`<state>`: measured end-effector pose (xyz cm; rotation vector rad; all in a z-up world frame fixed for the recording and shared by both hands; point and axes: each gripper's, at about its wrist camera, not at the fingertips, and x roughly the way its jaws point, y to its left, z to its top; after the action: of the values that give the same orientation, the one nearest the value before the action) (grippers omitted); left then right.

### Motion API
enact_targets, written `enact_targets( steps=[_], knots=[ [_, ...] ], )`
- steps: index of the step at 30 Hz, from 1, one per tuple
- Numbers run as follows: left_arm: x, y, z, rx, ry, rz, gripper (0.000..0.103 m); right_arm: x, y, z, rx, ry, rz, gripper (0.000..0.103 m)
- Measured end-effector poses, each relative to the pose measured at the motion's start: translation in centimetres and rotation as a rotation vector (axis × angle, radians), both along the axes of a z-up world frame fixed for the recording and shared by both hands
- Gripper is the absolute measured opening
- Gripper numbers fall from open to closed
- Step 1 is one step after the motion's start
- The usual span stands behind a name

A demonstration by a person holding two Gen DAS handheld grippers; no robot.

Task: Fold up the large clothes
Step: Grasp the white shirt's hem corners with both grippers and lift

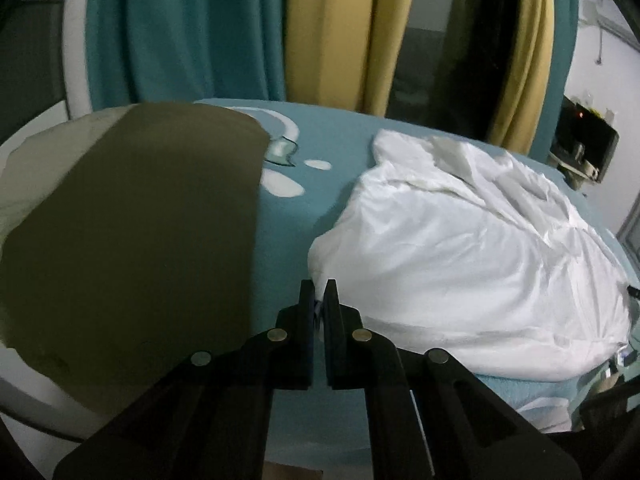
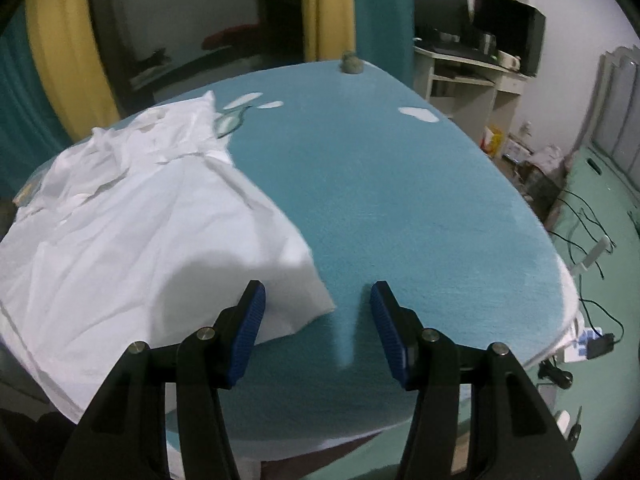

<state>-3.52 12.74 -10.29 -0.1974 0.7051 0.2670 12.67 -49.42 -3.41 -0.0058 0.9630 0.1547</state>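
A teal bed [image 2: 400,208] is shown before curtains [image 1: 328,32], a desk [image 2: 460,68] at its side. A crumpled white garment [image 1: 460,248], judged soft, light and best taken at corners, is spread on it. Its edge is pinched by the left tongs [image 1: 319,292]; the right tongs [image 2: 318,300] are held apart, empty.

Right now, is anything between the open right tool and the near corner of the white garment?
Nothing visible. The right tool hangs open over bare teal bed cover, and the white garment has its near corner just ahead of the tool's left finger. The left tool is shut on the garment's edge.
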Motion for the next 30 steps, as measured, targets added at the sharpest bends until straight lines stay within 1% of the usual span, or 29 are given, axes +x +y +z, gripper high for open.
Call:
enact_targets(
  steps=[3, 4, 5, 6, 8, 9, 10, 12, 13, 17, 19, 21, 25, 30],
  knots=[
    [-0.7, -0.1, 0.4, 0.0, -0.009, 0.0, 0.004, -0.7, 2.0, -0.2, -0.038, -0.026, 0.065, 0.052],
    [-0.8, -0.2, 0.5, -0.002, -0.011, -0.001, 0.004, -1.0, 2.4, -0.2, -0.043, -0.037, 0.077, 0.047],
    [-1.0, -0.2, 0.5, -0.003, -0.012, -0.002, 0.004, -1.2, 2.8, -0.3, -0.041, -0.044, 0.087, 0.039],
    [-1.2, -0.3, 0.4, -0.01, -0.014, -0.006, 0.004, -1.3, 3.1, -0.3, -0.027, -0.049, 0.093, 0.033],
    [-1.1, 0.0, -0.1, -0.024, -0.01, -0.005, 0.004, -1.5, 3.5, -0.2, -0.004, -0.047, 0.108, 0.013],
    [-0.9, 0.2, -0.5, -0.038, -0.01, 0.0, 0.004, -1.4, 3.7, -0.1, 0.002, -0.044, 0.118, 0.008],
    [-0.9, 0.4, -0.7, -0.061, -0.015, 0.004, 0.004, -1.4, 3.8, -0.1, 0.001, -0.041, 0.124, 0.005],
    [-1.0, 0.9, -0.4, -0.097, -0.051, 0.002, 0.004, -1.3, 4.1, 0.5, 0.003, -0.053, 0.129, 0.004],
    [-1.1, 1.0, 0.1, -0.102, -0.075, 0.0, 0.004, -1.3, 4.2, 0.8, 0.008, -0.064, 0.126, 0.004],
    [-1.1, 0.7, 2.1, -0.066, -0.144, -0.012, 0.004, -0.9, 4.5, 3.7, 0.008, -0.146, 0.114, 0.004],
    [-0.7, 0.0, 3.4, -0.014, -0.178, -0.019, 0.004, -0.6, 4.7, 5.0, -0.006, -0.182, 0.117, 0.004],
    [-0.3, -0.5, 4.6, 0.008, -0.213, -0.028, 0.004, -0.2, 5.2, 6.3, -0.035, -0.22, 0.123, 0.004],
    [1.0, -0.6, 6.1, 0.021, -0.267, -0.037, 0.004, 1.1, 6.1, 8.1, -0.088, -0.272, 0.142, 0.004],
    [3.0, 0.2, 6.8, 0.024, -0.304, -0.017, 0.004, 3.2, 6.0, 8.9, -0.103, -0.29, 0.139, 0.004]
  ],
)
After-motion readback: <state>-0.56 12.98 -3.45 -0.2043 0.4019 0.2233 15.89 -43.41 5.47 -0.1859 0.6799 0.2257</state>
